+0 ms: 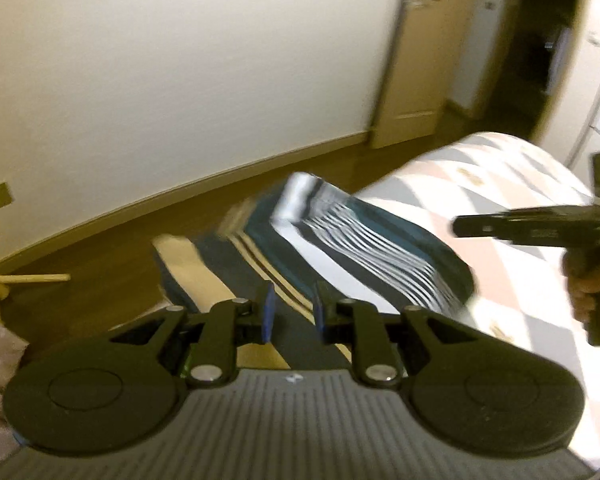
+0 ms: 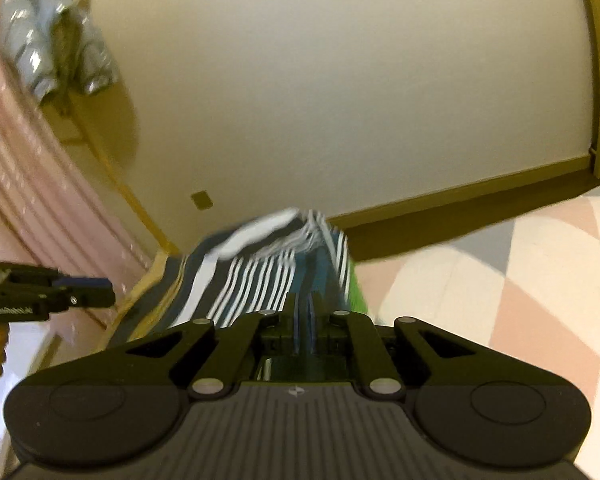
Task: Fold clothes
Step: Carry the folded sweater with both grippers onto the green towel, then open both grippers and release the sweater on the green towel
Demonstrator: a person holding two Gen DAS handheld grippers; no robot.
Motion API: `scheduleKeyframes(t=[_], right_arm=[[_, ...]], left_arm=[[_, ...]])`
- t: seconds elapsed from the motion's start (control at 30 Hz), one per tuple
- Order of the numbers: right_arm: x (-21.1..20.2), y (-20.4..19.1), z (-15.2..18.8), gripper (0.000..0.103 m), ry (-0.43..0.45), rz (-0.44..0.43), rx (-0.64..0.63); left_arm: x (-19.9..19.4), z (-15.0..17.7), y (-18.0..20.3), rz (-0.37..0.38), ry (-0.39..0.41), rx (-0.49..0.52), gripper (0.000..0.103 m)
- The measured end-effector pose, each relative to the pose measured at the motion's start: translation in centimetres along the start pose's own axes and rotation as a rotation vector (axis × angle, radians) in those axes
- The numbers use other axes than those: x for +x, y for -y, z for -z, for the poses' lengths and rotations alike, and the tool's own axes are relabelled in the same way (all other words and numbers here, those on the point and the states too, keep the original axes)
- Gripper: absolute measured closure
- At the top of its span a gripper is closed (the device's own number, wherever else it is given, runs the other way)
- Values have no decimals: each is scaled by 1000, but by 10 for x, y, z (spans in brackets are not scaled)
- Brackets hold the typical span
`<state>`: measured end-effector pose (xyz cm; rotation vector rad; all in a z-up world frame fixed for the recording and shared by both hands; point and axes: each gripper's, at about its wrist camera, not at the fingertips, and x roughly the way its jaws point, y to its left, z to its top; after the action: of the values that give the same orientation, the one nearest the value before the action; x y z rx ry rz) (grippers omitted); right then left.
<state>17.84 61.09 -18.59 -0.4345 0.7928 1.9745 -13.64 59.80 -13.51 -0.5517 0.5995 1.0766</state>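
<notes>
Across the left wrist view, the striped garment (image 1: pixel 364 248) lay partly on the bed (image 1: pixel 512 184) and partly spilling over its edge toward the wooden floor (image 1: pixel 100 272), bunched and uneven, so the folding looked barely begun. The left hand-held gripper (image 1: pixel 292 312) hovered above it with a narrow gap between its blue pads and nothing between them. The right hand-held gripper (image 1: pixel 532 232) reached in from the right edge, side-on, held by a hand (image 1: pixel 584 292); its fingertips were not readable from there. Motion blur smeared the cloth, so sleeves and hems could not be told apart.

From the right wrist view, the right hand-held gripper (image 2: pixel 304 312) had its pads almost together; striped cloth (image 2: pixel 260 268) ran right up to them, but whether any was pinched I could not tell. The left hand-held gripper (image 2: pixel 80 296) showed at the left edge, clear of the fabric. Blur hid the garment's outline again.
</notes>
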Motion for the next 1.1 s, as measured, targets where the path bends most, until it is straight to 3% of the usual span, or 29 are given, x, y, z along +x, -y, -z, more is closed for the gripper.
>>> scheduleKeyframes(t=[0.1, 0.13, 0.23, 0.33, 0.4, 0.5, 0.57, 0.7, 0.77, 0.83, 1.0, 1.1], right_arm=[[12, -6, 24, 94, -73, 36, -38], [20, -6, 31, 103, -101, 51, -42], [38, 3, 42, 103, -109, 68, 4], [46, 0, 45, 103, -117, 86, -20], [49, -7, 46, 103, -137, 110, -65], [44, -11, 42, 103, -157, 138, -20], [32, -18, 42, 94, -125, 156, 28], [-8, -43, 44, 87, 2, 123, 154], [-30, -61, 50, 71, 56, 113, 196], [-55, -80, 59, 63, 102, 125, 221], [-117, -125, 83, 52, 154, 146, 270], [-151, -150, 95, 47, 174, 162, 254]], left_arm=[[10, 30, 7, 10, -49, 35, 84], [15, 38, 6, 6, -48, 43, 82], [20, 47, -5, 47, -37, -13, 82], [19, 60, -7, 58, -8, 7, 82], [19, 68, -6, 58, 1, 14, 82], [12, 61, -1, 38, 0, 5, 82], [1, 53, 1, 22, -9, -2, 83], [-37, 43, 9, -3, -21, -9, 84], [-62, 43, 15, -15, -6, -17, 82], [-87, 43, 24, -26, 3, -24, 76], [-153, 54, 50, -59, 29, -6, 64], [-188, 64, 66, -60, 51, -2, 62]])
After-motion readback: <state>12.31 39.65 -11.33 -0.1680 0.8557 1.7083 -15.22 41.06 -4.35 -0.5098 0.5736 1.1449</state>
